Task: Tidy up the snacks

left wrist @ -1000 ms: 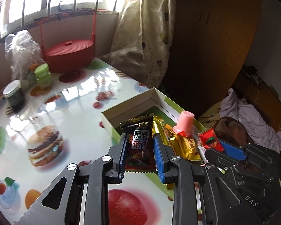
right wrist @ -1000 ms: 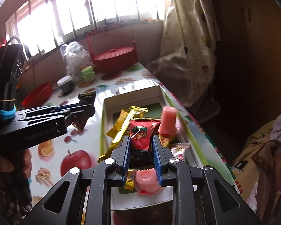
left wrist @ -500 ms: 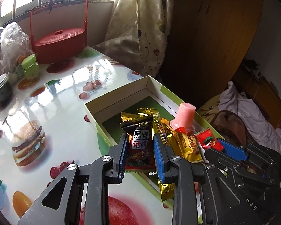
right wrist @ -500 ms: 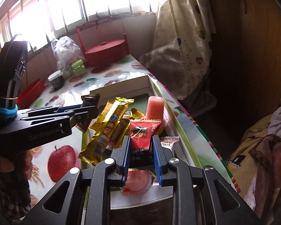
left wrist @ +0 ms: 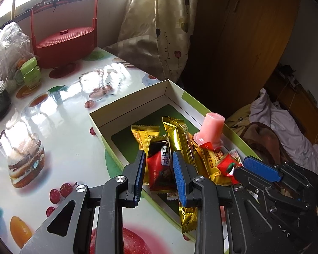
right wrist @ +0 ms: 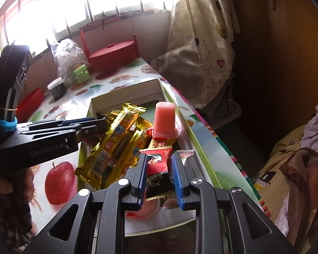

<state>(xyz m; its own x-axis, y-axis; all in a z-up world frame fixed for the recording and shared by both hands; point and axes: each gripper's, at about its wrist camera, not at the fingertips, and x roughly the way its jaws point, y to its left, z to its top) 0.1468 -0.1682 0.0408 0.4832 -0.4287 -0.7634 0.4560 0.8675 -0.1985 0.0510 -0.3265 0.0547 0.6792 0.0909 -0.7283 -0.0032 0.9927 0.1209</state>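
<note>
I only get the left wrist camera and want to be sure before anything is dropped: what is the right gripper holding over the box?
Observer: The right gripper is shut on a red and black packet, above the near end of the box.
Operator: Anything under it that I can't see?
Observer: Yes, a second pink jelly cup lies low behind the gripper's fingers.
Operator: And off to the left of the box?
Observer: A red bowl sits on the table, left of the dark jar.
</note>
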